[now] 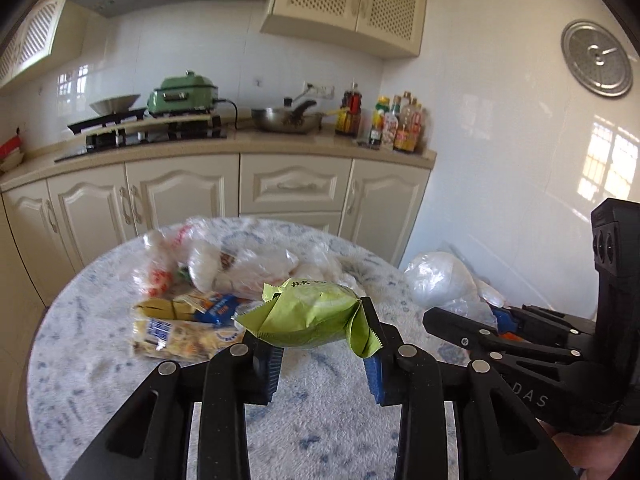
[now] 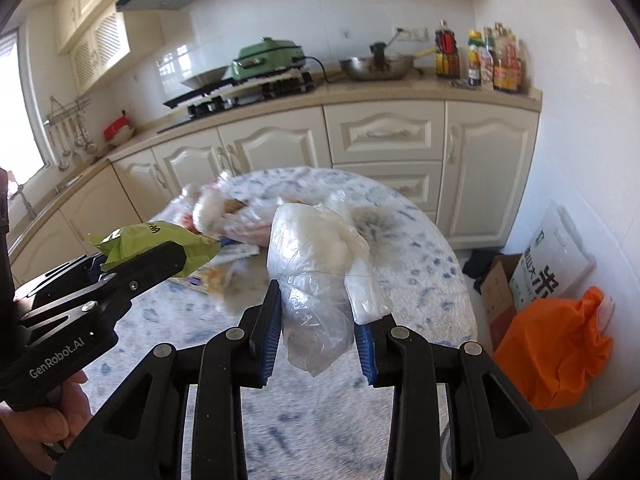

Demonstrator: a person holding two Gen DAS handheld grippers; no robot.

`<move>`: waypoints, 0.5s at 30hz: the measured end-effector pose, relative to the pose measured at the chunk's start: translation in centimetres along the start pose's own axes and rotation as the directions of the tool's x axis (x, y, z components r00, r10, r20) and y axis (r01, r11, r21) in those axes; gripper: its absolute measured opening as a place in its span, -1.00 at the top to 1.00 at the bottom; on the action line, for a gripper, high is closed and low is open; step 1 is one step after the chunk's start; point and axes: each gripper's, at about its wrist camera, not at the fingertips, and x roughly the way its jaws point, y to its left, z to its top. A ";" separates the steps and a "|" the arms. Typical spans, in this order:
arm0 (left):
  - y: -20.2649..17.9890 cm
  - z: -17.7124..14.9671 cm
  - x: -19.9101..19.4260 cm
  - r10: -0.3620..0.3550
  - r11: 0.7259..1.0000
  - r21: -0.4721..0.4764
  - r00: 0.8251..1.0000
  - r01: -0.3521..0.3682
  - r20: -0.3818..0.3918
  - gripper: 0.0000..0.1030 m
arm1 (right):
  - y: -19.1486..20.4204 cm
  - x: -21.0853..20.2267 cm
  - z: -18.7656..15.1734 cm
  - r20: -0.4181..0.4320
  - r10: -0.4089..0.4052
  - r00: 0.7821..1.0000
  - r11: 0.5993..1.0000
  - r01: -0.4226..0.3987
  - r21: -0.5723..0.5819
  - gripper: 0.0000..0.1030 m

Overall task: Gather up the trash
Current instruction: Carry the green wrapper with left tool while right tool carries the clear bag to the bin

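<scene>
L gripper (image 1: 320, 344) pinches green wrapper (image 1: 312, 316), R gripper (image 2: 318, 332) pinches clear bag (image 2: 316, 276); both off table (image 1: 320, 420), prob. for binning.

Bright daylight comes from a window (image 2: 16, 100) at the left and makes glare patches on the tiled wall (image 1: 600, 164). The litter pile (image 1: 192, 280) is motion-blurred; fisheye edges bend and darken.
</scene>
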 end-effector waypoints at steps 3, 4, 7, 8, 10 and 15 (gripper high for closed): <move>-0.4 -0.3 -3.1 -0.003 1.000 0.005 0.999 0.003 0.047 0.41 | 0.9 -1.9 0.5 0.043 0.010 0.999 1.000 -0.010 -0.004 0.35; -0.4 -0.3 -3.9 -0.006 1.000 0.006 0.998 0.006 0.059 0.41 | 1.0 -2.4 0.6 0.053 0.015 0.998 1.000 -0.015 -0.005 0.35; -0.8 -0.7 -5.8 -0.014 1.000 0.011 0.996 0.013 0.089 0.41 | 1.1 -4.6 0.8 0.096 0.030 0.995 1.000 -0.030 -0.007 0.35; -1.0 -0.8 -6.5 -0.024 1.000 0.010 0.995 0.023 0.100 0.41 | 1.1 -5.2 0.9 0.106 0.035 0.994 0.999 -0.034 -0.005 0.35; -1.7 -0.9 -6.9 -0.041 0.999 0.015 0.993 0.039 0.107 0.41 | 0.8 -6.6 1.1 0.133 0.030 0.991 1.000 -0.029 -0.006 0.35; -3.9 -0.6 -6.7 -0.091 0.996 0.036 0.989 0.087 0.116 0.41 | -1.8 -9.5 0.8 0.175 -0.027 0.984 0.999 0.021 0.036 0.35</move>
